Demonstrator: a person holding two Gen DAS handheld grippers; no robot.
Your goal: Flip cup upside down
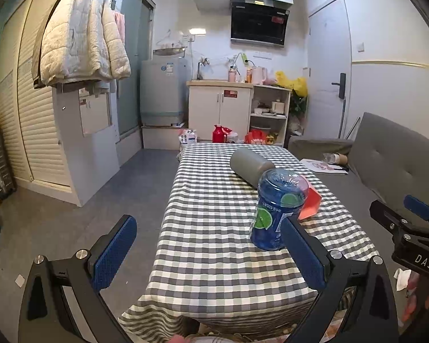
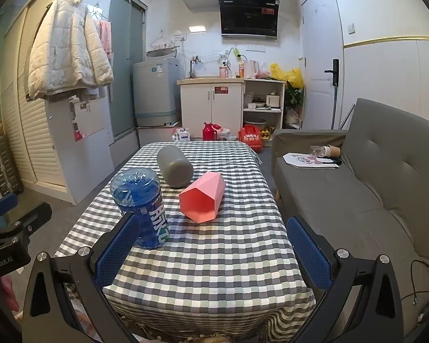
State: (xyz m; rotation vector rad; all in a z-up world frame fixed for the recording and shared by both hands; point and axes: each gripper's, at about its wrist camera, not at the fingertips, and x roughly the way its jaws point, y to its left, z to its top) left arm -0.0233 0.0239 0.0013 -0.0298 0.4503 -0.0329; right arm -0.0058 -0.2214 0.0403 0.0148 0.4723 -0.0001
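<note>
On the checked tablecloth [image 1: 208, 194] [image 2: 237, 245] a blue printed plastic cup [image 1: 277, 211] [image 2: 140, 200] stands with its closed end up and its label upside down. A pink faceted cup [image 2: 203, 197] lies on its side, mouth toward me; in the left wrist view the pink cup [image 1: 311, 200] is mostly hidden behind the blue one. A grey cup [image 1: 250, 165] [image 2: 174, 165] lies on its side farther back. My left gripper [image 1: 208, 253] is open over the table's near end, its right finger just before the blue cup. My right gripper [image 2: 213, 253] is open and holds nothing.
A grey sofa [image 2: 357, 185] [image 1: 391, 165] runs along the table's right side, with papers and a paper cup on it. Open floor [image 1: 123, 188] lies to the left. A cabinet [image 2: 211, 105], washing machine [image 2: 156, 91] and bags stand beyond the table's far end.
</note>
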